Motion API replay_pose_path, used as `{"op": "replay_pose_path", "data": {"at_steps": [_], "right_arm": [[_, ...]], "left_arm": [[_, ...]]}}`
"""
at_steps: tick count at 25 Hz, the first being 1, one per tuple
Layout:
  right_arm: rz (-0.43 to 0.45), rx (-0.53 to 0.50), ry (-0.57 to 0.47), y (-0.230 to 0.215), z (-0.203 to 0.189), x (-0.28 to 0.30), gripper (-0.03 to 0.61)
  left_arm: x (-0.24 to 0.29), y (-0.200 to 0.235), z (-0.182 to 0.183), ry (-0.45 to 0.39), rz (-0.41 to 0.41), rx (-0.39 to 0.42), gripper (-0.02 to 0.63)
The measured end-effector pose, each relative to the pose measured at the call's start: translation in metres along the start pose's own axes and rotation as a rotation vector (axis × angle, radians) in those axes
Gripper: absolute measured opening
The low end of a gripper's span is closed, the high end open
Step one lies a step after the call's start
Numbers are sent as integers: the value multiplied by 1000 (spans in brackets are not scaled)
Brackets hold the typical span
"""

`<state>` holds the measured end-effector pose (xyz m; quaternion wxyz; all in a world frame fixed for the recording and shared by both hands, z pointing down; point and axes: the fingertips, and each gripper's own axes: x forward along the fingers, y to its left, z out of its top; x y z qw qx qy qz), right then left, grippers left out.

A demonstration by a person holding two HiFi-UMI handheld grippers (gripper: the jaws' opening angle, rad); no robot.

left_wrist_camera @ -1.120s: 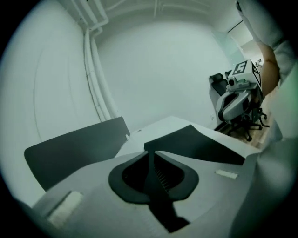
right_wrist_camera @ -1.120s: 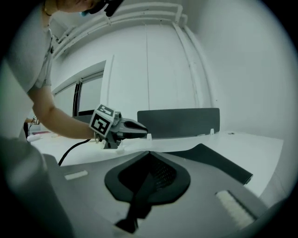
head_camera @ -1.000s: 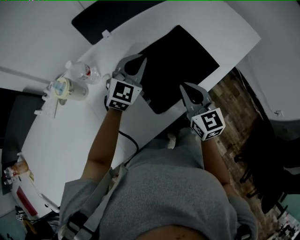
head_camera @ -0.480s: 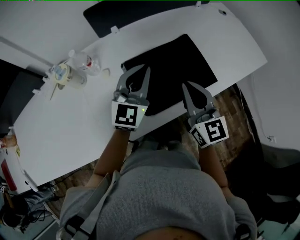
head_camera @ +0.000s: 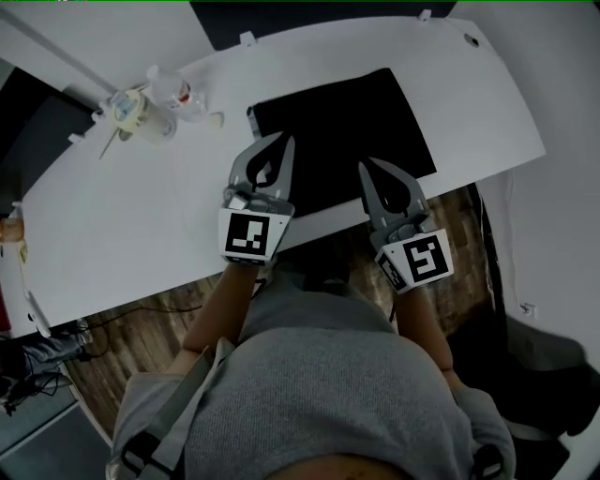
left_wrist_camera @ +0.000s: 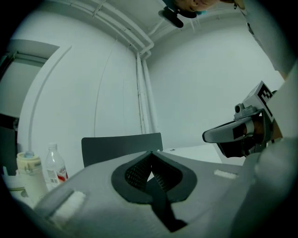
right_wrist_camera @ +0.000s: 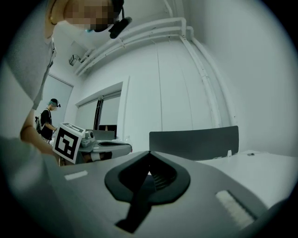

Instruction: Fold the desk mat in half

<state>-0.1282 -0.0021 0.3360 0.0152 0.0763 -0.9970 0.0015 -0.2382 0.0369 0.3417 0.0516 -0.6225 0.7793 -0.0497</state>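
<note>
The black desk mat (head_camera: 347, 122) lies flat on the white table (head_camera: 141, 216), in the middle of the head view. My left gripper (head_camera: 286, 141) hovers over the mat's near left part, shut and empty. Over the mat's near edge, to the right, my right gripper (head_camera: 364, 164) is also shut with nothing in it. In the left gripper view the closed tips (left_wrist_camera: 151, 152) point level across the table toward the wall, and the right gripper (left_wrist_camera: 233, 132) shows at the right. The right gripper view shows its closed tips (right_wrist_camera: 149, 152) and the left gripper (right_wrist_camera: 100, 146) at the left.
A clear bottle (head_camera: 173, 94) and a pale lidded cup (head_camera: 131, 108) stand on the table's far left. A dark chair back (head_camera: 281, 11) stands behind the table. Wood floor shows below the near edge. A person (right_wrist_camera: 46, 123) stands far off in the right gripper view.
The head view has swung, so the table now lies more level across it. Both grippers have stayed shut; the left one has shifted from beside the mat's corner to over the mat.
</note>
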Motion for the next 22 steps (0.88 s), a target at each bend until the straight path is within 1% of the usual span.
{"op": "replay_pose_path", "data": {"at_steps": [6, 10, 17, 22], "right_arm": [[52, -6, -10, 5, 3, 6, 2], [78, -10, -18, 9, 7, 9, 2], [121, -8, -18, 15, 6, 12, 2], [135, -20, -15, 17, 6, 11, 2]], "left_arm": [[-8, 8, 0, 1, 64, 17, -2], [-14, 15, 2, -2, 102, 1, -2], [-16, 15, 5, 0, 111, 5, -2], [-16, 14, 4, -8, 116, 12, -2]]}}
